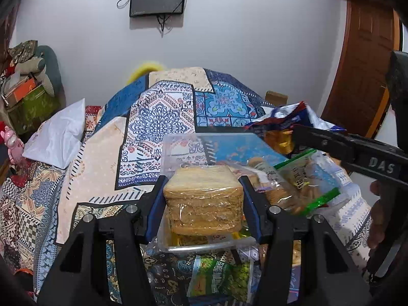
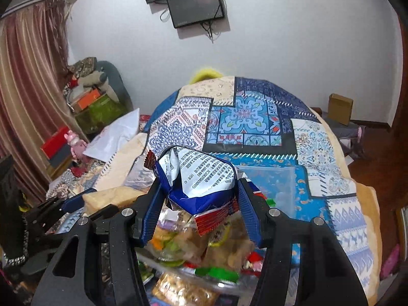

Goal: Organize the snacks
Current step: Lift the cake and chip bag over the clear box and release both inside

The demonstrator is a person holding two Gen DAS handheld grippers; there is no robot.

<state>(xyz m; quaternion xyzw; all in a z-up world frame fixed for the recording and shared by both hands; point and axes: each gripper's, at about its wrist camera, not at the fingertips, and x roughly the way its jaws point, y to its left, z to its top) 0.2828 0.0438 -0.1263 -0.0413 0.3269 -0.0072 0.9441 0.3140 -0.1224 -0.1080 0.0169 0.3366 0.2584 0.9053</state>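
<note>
Our left gripper (image 1: pixel 202 196) has its blue-padded fingers (image 1: pixel 156 204) closed on a plastic-wrapped stack of sandwich bread (image 1: pixel 202 200), one pad against each side; the stack hangs above the near end of a clear plastic container (image 1: pixel 178 140) that sits on the patterned bedspread (image 1: pixel 102 153); zip bags of biscuits (image 1: pixel 301 178) with green strips lean over the container's right edge, and a green snack packet (image 1: pixel 216 275) lies on the bedspread just below its near rim. Our right gripper (image 2: pixel 199 199) clamps a crumpled blue-and-white snack bag (image 2: pixel 201 178) between its fingers (image 2: pixel 248 209), the printed white back facing us and the red serrated end hanging downward; it is held over a heap of loose packets (image 2: pixel 193 250) near the container (image 2: pixel 280 178); whether the heap lies inside it we cannot tell. In the left view the right gripper (image 1: pixel 293 130) reaches in from the right edge, holding that bag (image 1: pixel 288 117) above the container's far right corner; a white pillow (image 1: pixel 58 135) rests at the bed's left edge.
</note>
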